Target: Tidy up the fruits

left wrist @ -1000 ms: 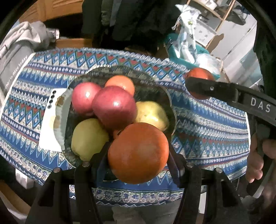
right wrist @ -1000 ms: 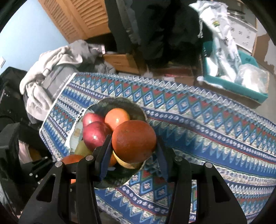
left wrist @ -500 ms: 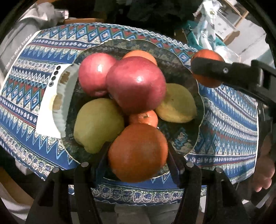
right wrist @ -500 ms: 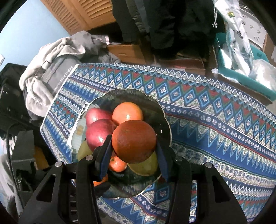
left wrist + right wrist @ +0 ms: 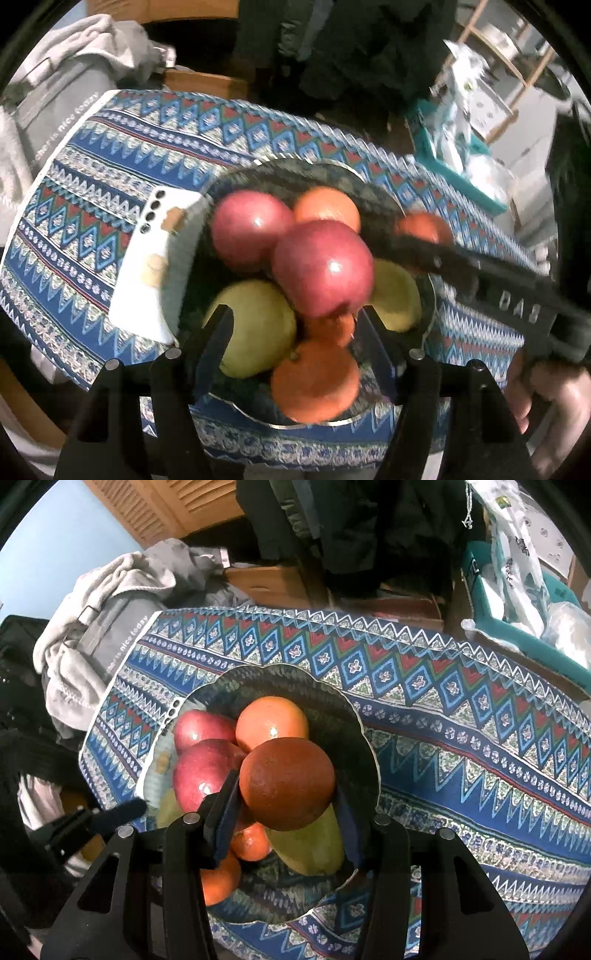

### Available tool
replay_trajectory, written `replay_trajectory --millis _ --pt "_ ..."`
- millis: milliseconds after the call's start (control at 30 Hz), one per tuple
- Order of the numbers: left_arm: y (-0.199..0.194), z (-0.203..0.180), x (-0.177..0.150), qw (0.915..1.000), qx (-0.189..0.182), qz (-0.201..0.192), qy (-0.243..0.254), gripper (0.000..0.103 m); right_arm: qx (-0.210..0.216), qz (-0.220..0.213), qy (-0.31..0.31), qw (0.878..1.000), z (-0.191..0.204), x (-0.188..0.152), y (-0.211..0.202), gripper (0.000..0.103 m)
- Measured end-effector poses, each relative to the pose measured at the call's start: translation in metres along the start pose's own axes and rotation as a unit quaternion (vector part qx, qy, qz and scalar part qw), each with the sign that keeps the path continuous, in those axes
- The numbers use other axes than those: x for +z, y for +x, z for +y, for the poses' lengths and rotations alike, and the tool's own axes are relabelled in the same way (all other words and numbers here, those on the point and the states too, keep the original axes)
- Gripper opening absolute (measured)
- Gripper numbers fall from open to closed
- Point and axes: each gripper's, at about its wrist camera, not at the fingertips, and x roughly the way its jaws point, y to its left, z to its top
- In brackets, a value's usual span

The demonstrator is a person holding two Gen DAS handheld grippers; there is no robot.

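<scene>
your right gripper (image 5: 286,812) is clamped on a round, dull-skinned orange (image 5: 287,783) above the dark scalloped bowl (image 5: 365,746). your left gripper (image 5: 295,343) has just been opening, its jaws apart, a smooth round orange (image 5: 314,384) lying loose in the bowl between them.

Left gripper (image 5: 295,332) open, orange (image 5: 314,384) seemingly released.

Two red apples (image 5: 321,267), two yellow-green pears (image 5: 255,328), four oranges (image 5: 314,380), one of them clamped in a gripper, one dark bowl (image 5: 343,716), one patterned cloth (image 5: 480,738), two grippers (image 5: 286,812)
</scene>
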Motion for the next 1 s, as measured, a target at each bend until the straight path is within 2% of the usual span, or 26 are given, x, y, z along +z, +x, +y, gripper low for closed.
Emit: replay_trajectory --millis 167,533,733,833,933,1000 --pt "0.000 0.014 0.011 0.9996 0.004 -0.012 -0.025 0.071 0.000 0.000 0.005 1.000 0.000 0.004 0.004 0.049" --pt "-0.011 0.020 0.014 0.9988 -0.002 -0.026 -0.041 0.071 0.005 -0.020 0.018 1.000 -0.004 0.008 -0.010 0.051" --pt "-0.029 0.013 0.015 0.9985 0.001 -0.045 -0.032 0.071 -0.009 -0.041 0.012 0.999 -0.001 0.006 -0.037 0.057" --pt "-0.039 0.010 0.015 0.9981 0.007 -0.056 -0.024 0.079 -0.016 -0.055 0.008 0.998 0.001 0.003 -0.054 0.057" --pt "-0.052 0.005 0.014 0.9976 0.004 -0.068 -0.017 0.079 -0.025 -0.070 0.002 0.997 0.003 0.001 -0.072 0.058" --pt "-0.058 0.002 0.013 0.9974 0.000 -0.071 -0.014 0.079 -0.036 -0.083 -0.005 0.996 0.005 -0.002 -0.087 0.063"
